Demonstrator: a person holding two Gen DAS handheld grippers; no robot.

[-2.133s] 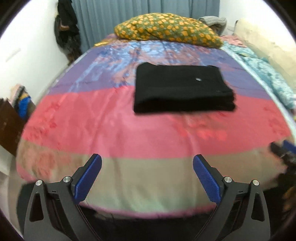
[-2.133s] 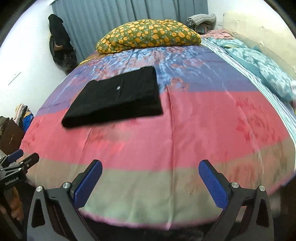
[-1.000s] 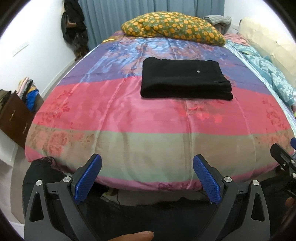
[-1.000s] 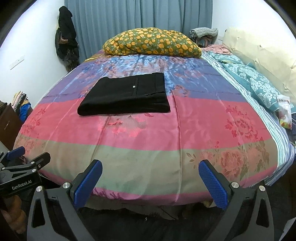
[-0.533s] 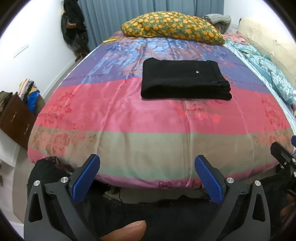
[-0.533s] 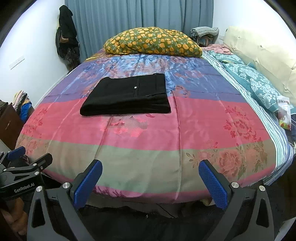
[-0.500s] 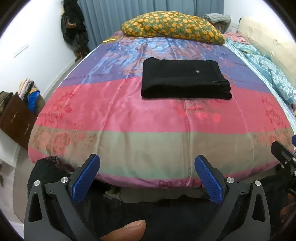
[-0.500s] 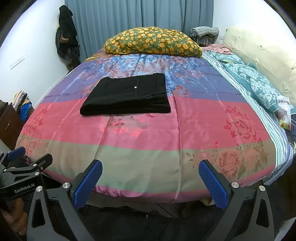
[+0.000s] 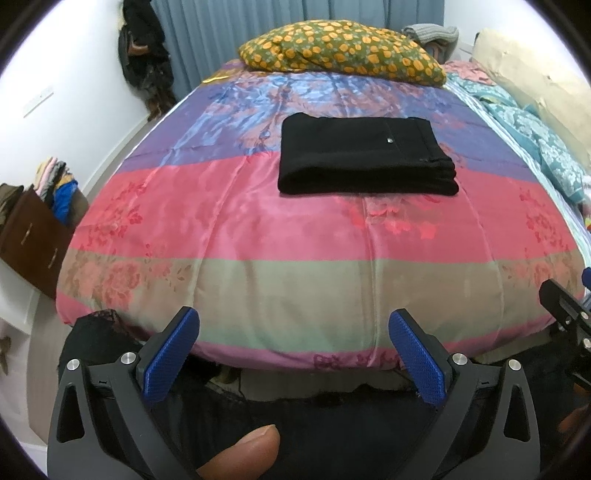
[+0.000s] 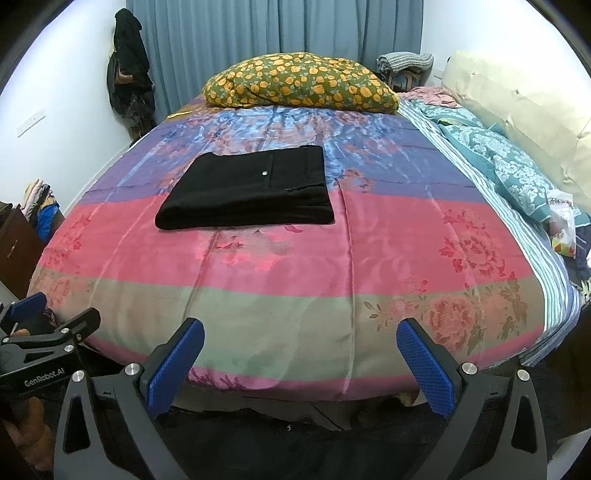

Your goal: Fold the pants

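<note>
The black pants (image 9: 365,162) lie folded into a flat rectangle on the striped floral bedspread (image 9: 295,236), across the purple and pink bands; they also show in the right wrist view (image 10: 251,190). My left gripper (image 9: 293,332) is open and empty, held off the foot of the bed, far from the pants. My right gripper (image 10: 301,343) is open and empty, also off the foot of the bed. Each gripper shows at the edge of the other's view: the right one (image 9: 565,310), the left one (image 10: 48,325).
A yellow-flowered pillow (image 10: 299,83) lies at the head of the bed before grey-blue curtains (image 10: 258,33). Teal bedding (image 10: 509,166) and a cream headboard cushion (image 10: 517,103) run along the right. A brown drawer unit (image 9: 29,236) with clothes stands left. Dark clothes hang on the wall (image 10: 127,77).
Both grippers have drawn back from over the bed to beyond its foot edge, staying open. The folded pants have not moved. Little has shifted in the last half second.
</note>
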